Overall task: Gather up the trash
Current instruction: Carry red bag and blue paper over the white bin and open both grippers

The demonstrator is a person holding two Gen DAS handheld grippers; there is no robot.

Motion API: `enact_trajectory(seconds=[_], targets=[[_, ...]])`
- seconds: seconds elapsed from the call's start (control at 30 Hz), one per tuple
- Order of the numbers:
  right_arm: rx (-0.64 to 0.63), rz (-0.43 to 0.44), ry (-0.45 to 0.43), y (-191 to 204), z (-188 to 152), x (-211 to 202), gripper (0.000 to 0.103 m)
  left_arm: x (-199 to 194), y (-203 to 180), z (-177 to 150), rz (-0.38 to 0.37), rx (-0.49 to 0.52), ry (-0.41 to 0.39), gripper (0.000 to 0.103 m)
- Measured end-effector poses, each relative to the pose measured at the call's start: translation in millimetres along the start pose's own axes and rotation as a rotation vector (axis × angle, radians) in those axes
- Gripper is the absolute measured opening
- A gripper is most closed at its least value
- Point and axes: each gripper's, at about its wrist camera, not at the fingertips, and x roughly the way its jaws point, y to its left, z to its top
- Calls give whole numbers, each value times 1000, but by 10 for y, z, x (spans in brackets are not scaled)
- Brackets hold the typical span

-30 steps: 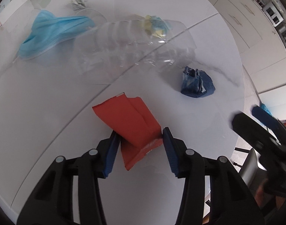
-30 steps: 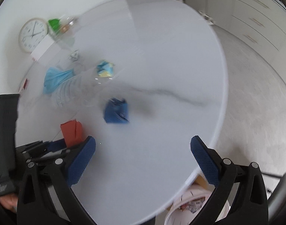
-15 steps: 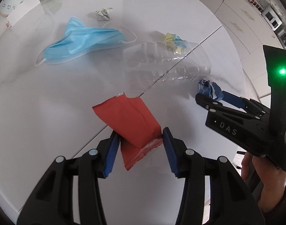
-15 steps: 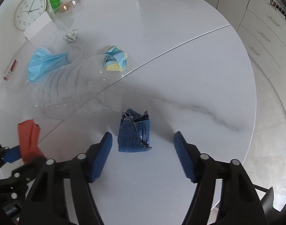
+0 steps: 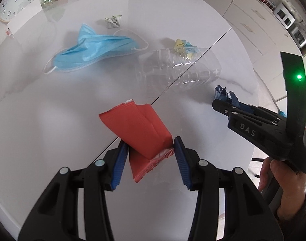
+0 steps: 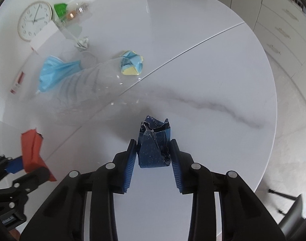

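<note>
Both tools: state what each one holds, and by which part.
Left tool clamps the red wrapper at its near, folded end. Right tool grips the dark blue wrapper by its lower sides.

A folded red wrapper [image 5: 140, 129] sits pinched in the left tool [image 5: 151, 146], a crumpled dark blue wrapper [image 6: 154, 145] stands squeezed in the right tool [image 6: 153, 152], while a blue face mask [image 5: 94, 50], clear crushed bottle [image 5: 179, 68], yellow-blue wad [image 6: 132, 65] and small grey paper ball [image 5: 112, 21] lie apart on the desk [image 5: 52, 120].

Bright, soft daylight, faint shadows on the glossy table [image 5: 52, 120]; fisheye bends the edges, corners vignetted, perhaps slightly hazy.
</note>
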Motion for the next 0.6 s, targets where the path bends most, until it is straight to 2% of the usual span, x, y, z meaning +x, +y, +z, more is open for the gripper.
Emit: enact_trajectory(seconds=[0.17, 0.3, 0.4, 0.6], targets=[[71, 74, -48, -126, -196, -374, 34, -51, -79, -47, -11, 30, -7, 46], [124, 70, -85, -334, -516, -742, 34, -62, -261, -64, -30, 81, -8, 46], [163, 42, -97, -563, -878, -966, 34, -76, -462, -115, -51, 127, -3, 46], [249, -86, -43, -1078, -1718, -1241, 34, -88, -954, -266, -95, 250, 19, 46]])
